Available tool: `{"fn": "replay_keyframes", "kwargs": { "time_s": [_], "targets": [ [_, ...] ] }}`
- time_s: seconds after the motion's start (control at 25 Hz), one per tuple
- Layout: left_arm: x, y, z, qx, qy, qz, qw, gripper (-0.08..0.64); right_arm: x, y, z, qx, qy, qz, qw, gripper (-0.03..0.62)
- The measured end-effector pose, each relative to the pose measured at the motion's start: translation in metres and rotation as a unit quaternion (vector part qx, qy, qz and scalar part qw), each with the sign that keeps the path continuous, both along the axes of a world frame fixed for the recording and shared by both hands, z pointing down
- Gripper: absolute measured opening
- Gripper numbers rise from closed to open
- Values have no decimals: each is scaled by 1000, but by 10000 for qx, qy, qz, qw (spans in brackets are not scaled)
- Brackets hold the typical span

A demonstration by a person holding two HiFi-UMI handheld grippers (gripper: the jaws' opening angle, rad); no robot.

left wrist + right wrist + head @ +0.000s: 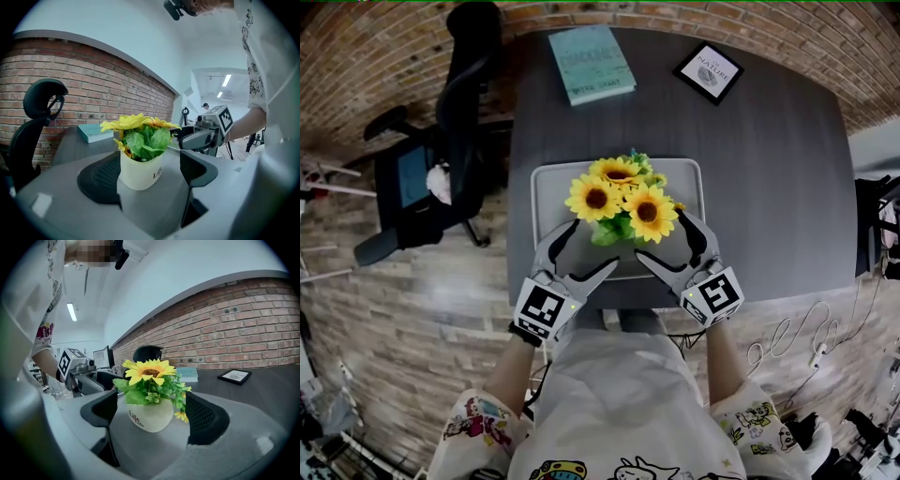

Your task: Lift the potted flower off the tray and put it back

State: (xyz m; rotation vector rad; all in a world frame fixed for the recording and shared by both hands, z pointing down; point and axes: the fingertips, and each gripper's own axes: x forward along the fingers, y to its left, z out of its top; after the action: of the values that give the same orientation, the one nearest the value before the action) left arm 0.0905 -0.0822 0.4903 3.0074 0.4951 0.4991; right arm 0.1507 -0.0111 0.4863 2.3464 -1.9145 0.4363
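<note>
Left gripper view: cream sunflower pot [137,174] upright on tray [546,187] — left claw [146,174], right claw [153,416] spread, seemingly clear.

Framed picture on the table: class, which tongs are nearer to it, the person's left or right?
Right. The framed picture lies straight ahead of the right tongs; the left tongs are across the potted flower, farther off.
</note>
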Motion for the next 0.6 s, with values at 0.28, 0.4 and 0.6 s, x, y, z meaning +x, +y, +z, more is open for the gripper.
{"fn": "replay_keyframes", "kwargs": {
  "time_s": [0.28,0.4,0.6],
  "targets": [
    [7,-4,17,-14,-48,164,9999,405,1,-7,19,-118,-124,-136,9998,449],
    [12,-4,22,-52,-63,257,9996,405,4,-10,24,-138,-146,-197,9996,449],
    [20,-9,31,-36,-110,312,9994,401,8,-16,31,-117,-208,-342,9991,449]
  ]
}}
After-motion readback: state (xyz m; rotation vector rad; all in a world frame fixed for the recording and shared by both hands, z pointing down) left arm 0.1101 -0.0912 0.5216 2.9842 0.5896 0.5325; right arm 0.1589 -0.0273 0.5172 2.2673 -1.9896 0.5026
